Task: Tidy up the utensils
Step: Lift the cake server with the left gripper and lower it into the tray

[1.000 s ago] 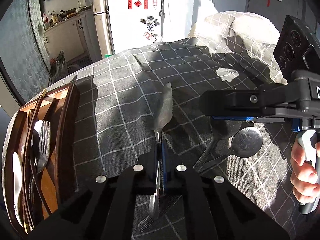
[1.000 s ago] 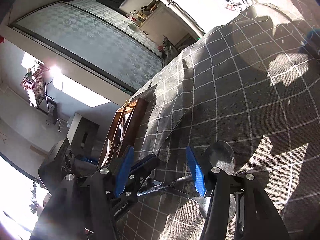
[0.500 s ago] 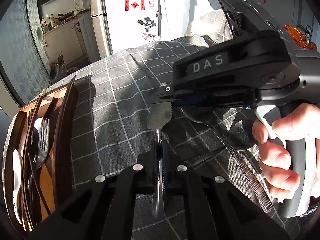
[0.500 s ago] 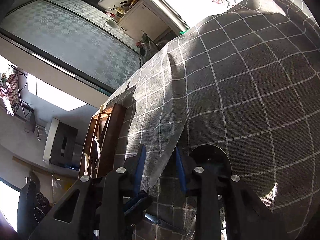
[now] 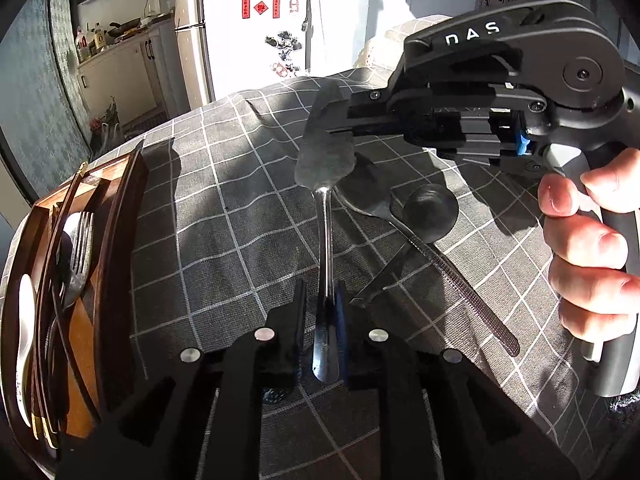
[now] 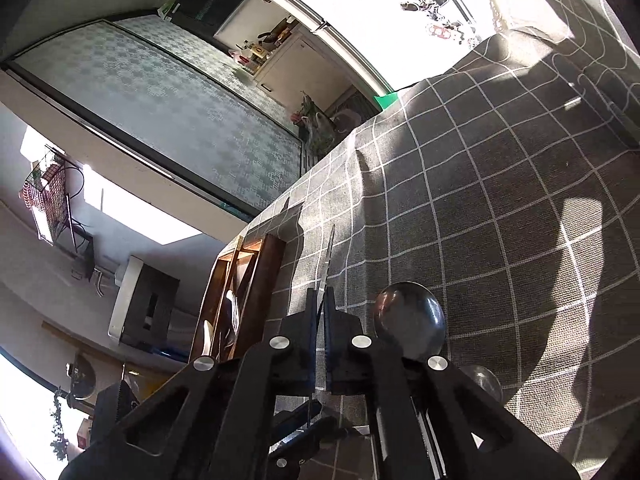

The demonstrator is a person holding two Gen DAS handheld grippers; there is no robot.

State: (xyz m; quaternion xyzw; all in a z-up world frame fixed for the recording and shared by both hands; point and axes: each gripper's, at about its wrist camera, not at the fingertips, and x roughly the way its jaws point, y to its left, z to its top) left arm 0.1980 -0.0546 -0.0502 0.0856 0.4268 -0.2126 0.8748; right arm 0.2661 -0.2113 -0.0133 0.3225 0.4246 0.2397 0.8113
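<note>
Right gripper (image 6: 320, 312) just closed on cake server (image 5: 324, 152) blade – left gripper (image 5: 320, 308) still clamps handle.

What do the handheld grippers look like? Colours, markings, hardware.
Both are matte black with two angular fingers, silver round screw heads on the linkages and blue pads inside the tips. The right gripper, seen side-on from the left wrist, has a curved black housing lettered "DAS" in white, a round pivot cap, a blue slider block and a grey pistol grip. The left gripper shows no markings. No cables or sleeves visible.

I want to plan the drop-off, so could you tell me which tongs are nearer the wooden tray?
Left. The left tongs grip the knife handle beside the wooden tray; the right tongs pinch its blade, farther away.
</note>
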